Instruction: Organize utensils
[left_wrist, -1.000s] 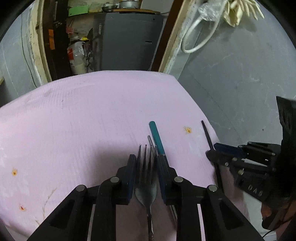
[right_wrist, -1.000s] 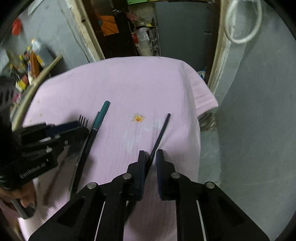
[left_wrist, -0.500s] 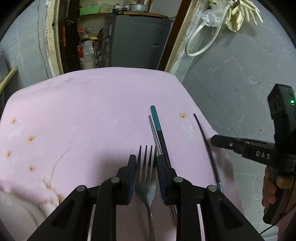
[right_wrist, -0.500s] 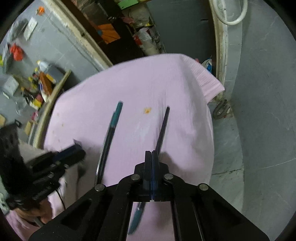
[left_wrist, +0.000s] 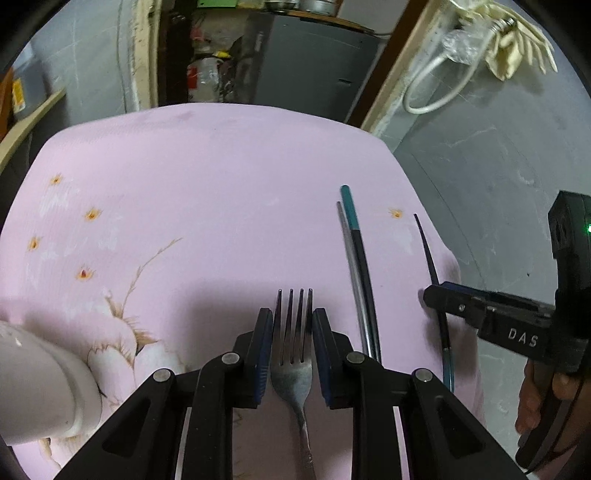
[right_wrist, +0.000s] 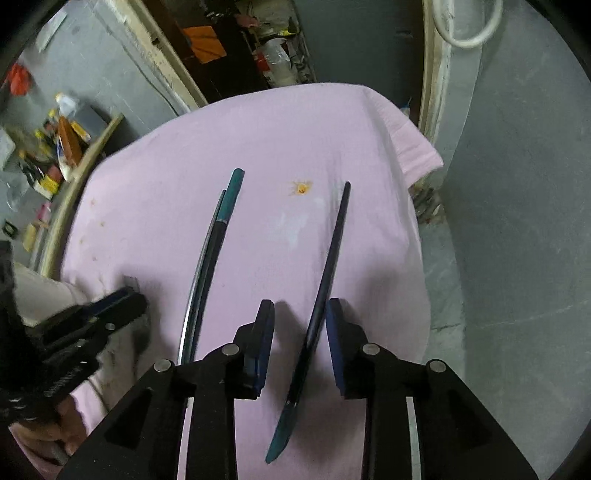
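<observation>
The right gripper jaws have just been opened around the dark knife, now released, while the fork is kept clamped in the left gripper.

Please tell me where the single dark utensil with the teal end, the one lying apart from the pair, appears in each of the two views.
Left wrist view: the single dark utensil lies at the right, passing under the right gripper.
Right wrist view: the same utensil runs up the centre, between the right gripper's open jaws.
Shared landmark: the orange flower mark on the pink cloth, just left of the utensil's far tip.
</observation>
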